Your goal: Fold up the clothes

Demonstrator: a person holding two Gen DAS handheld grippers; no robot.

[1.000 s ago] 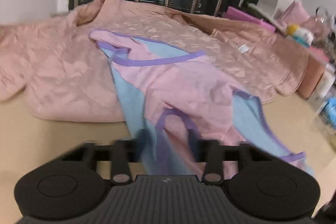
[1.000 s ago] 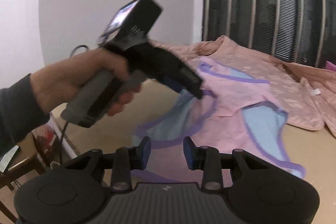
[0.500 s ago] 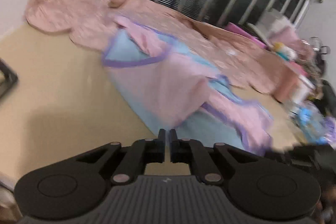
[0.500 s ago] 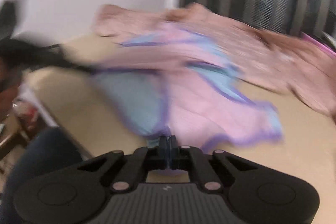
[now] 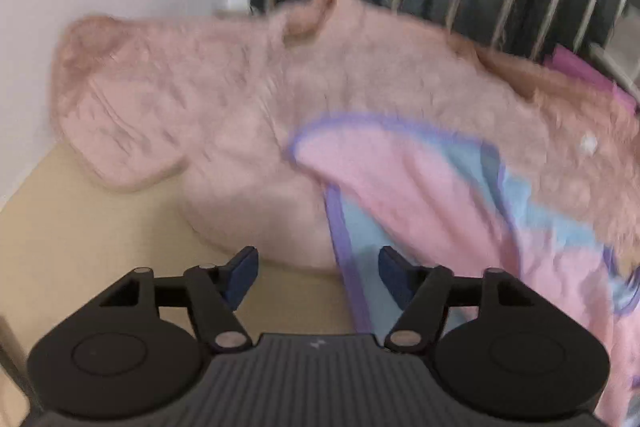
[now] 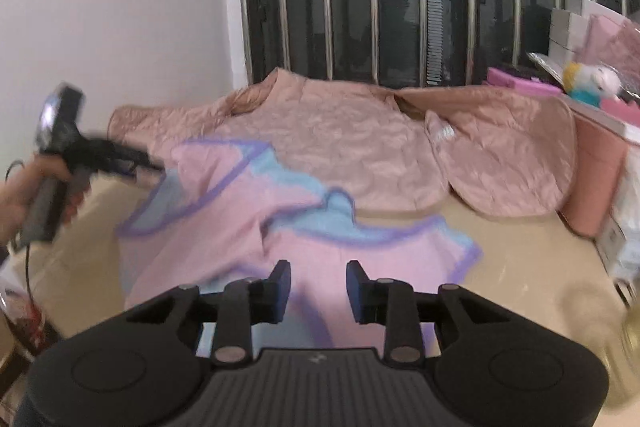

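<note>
The pink-and-blue garment [image 6: 256, 227], purple-trimmed, lies rumpled on the counter [image 6: 520, 267], overlapping a quilted peach jacket [image 6: 340, 147]. Left tool [image 5: 318, 273] and right tool [image 6: 319, 285] are both opening, gripping nothing.

Two garments [image 6: 248, 227], perhaps; two grippers [image 6: 316, 287].

Left hand-held gripper [image 5: 318, 269] opening, right hand-held gripper [image 6: 318, 287] opening, seemingly empty

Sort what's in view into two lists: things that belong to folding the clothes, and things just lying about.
For the folding:
pink and blue top
quilted pink jacket
left tool, jaws opening, nothing gripped
right tool, jaws opening, nothing gripped

Lying about:
stuffed toy
pink boxes
table
</note>
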